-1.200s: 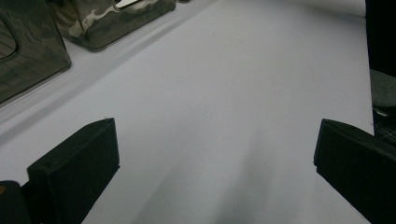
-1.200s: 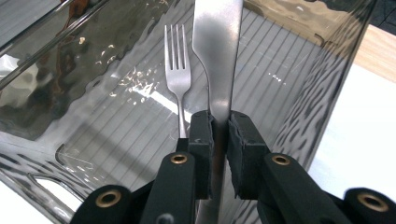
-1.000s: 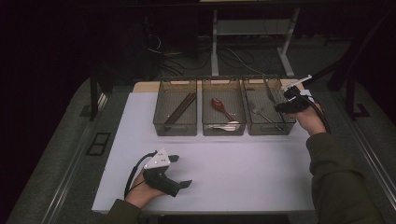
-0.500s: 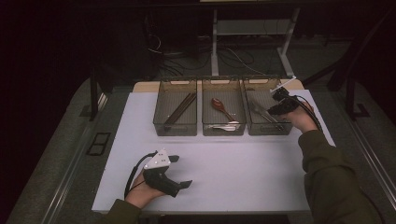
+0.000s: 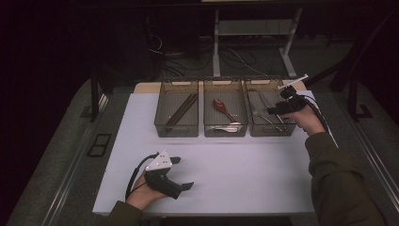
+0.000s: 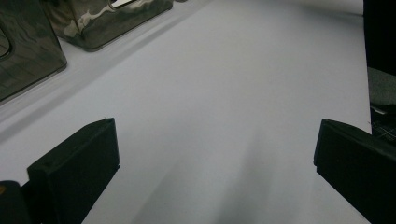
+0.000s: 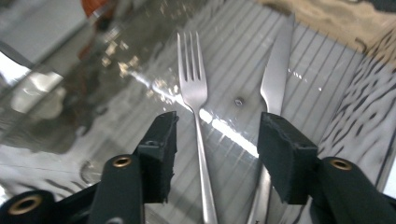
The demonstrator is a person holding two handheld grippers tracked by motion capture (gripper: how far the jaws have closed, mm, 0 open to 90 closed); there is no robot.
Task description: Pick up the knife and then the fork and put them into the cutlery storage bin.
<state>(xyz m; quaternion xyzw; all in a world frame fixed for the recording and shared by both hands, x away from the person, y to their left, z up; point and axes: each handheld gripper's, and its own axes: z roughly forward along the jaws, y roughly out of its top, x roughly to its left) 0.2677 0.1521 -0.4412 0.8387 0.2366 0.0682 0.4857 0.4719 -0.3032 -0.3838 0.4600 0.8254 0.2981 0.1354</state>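
Three smoky clear bins stand in a row at the back of the white mat. My right gripper [image 5: 273,110] hovers over the right bin [image 5: 256,131]. In the right gripper view a steel fork [image 7: 196,102] and a knife [image 7: 276,79] lie flat on that bin's floor. The right gripper [image 7: 217,135] has just been opening; the fork's handle runs under the gap and neither pad touches it. My left gripper [image 5: 183,173] rests on the mat near the front edge. Its jaws stand wide apart over bare mat in the left gripper view [image 6: 217,135].
The left bin [image 5: 164,129] holds dark chopsticks [image 5: 181,109]. The middle bin [image 5: 207,131] holds a reddish spoon [image 5: 221,107] and a metal spoon [image 5: 226,127]. The white mat [image 5: 244,165] stretches between the bins and the front edge. Cables and table legs lie beyond.
The right gripper has shifted a little to the left, over the right bin. The left hand and its gripper have stayed put.
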